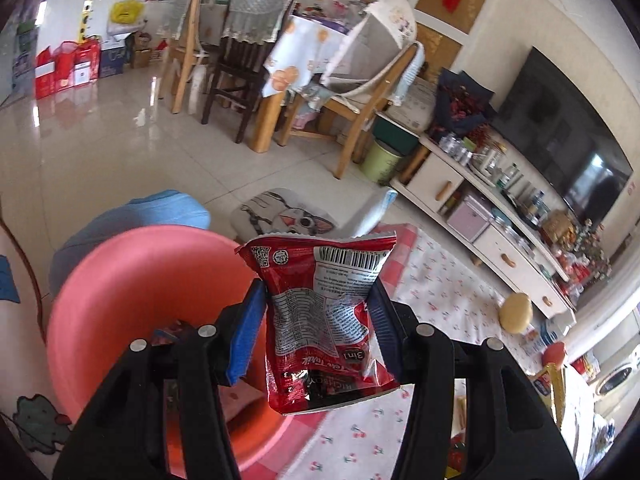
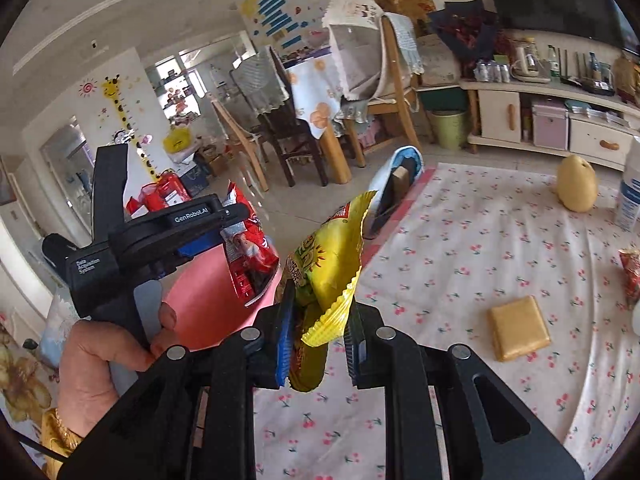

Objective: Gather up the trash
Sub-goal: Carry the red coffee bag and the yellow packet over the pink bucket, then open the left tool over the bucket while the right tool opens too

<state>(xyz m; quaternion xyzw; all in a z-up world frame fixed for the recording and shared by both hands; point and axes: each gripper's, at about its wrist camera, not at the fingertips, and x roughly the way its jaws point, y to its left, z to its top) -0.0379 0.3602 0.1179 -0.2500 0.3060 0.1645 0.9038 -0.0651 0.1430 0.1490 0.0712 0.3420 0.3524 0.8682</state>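
Two wrappers held over the pink basin

A red wrapper (image 1: 328, 316) is clamped in the left tongs (image 1: 316, 320) above the pink basin (image 1: 132, 288); a yellow wrapper (image 2: 324, 280) is pinched in the right tongs (image 2: 318, 336) beside it, over the cherry-print counter (image 2: 480, 248).

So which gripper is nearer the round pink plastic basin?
Left. The left gripper, shut on a red snack wrapper, is at the pink basin. The right gripper, shut on a yellow wrapper, sits beside it above the tablecloth.
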